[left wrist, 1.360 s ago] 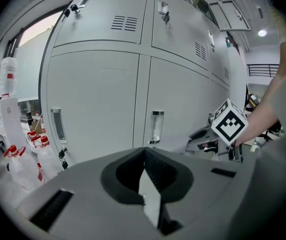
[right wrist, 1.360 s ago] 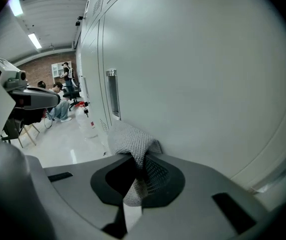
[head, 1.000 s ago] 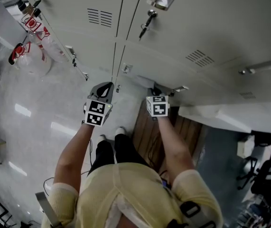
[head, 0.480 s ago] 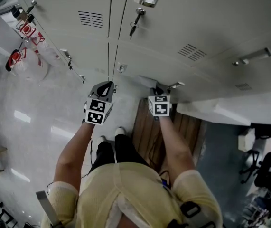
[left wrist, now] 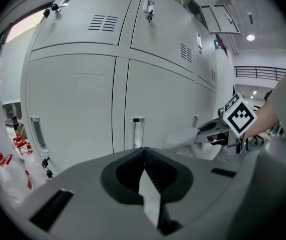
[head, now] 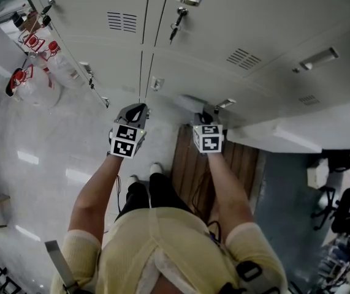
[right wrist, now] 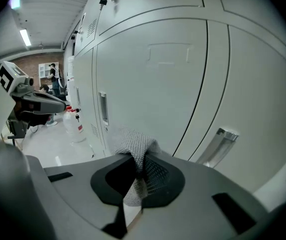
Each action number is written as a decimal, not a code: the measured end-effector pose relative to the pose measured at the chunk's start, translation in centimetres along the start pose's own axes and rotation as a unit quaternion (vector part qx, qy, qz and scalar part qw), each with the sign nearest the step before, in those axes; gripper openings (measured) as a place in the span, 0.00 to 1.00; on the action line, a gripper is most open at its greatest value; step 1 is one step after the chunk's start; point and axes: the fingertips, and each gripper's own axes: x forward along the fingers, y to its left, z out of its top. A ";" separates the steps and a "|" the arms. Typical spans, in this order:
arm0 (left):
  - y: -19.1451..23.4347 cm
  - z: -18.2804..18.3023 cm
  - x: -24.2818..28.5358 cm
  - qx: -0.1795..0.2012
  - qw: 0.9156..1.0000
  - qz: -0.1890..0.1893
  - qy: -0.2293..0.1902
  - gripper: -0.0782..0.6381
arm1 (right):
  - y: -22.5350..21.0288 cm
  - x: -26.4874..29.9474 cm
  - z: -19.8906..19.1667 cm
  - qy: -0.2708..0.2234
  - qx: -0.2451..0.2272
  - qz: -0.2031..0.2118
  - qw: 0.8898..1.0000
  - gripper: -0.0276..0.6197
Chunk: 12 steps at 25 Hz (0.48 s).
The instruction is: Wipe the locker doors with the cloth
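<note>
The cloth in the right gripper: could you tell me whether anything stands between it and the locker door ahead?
Nothing visible does. The right gripper is shut on the cloth, which points straight at the locker door with only open air between them. A handle sits off to the right, out of the way.

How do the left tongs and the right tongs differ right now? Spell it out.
The right tongs are shut on a grey cloth; the left tongs are shut on nothing. The right tongs hold the cloth near a locker door; the left tongs look to sit farther from the doors. Both point at the lockers.
</note>
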 end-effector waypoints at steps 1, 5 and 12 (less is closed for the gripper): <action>0.0 0.0 -0.2 0.001 1.000 -0.001 0.000 0.11 | 0.1 -0.4 0.1 -0.003 0.001 -0.002 1.000 0.06; 0.0 0.0 -1.0 0.007 1.000 -0.001 0.000 0.11 | 0.6 -1.7 0.2 -0.014 0.006 -0.008 1.000 0.06; 0.1 0.3 -2.8 0.002 1.000 -0.003 -0.011 0.11 | 2.2 -4.8 1.5 -0.035 0.010 -0.009 0.999 0.06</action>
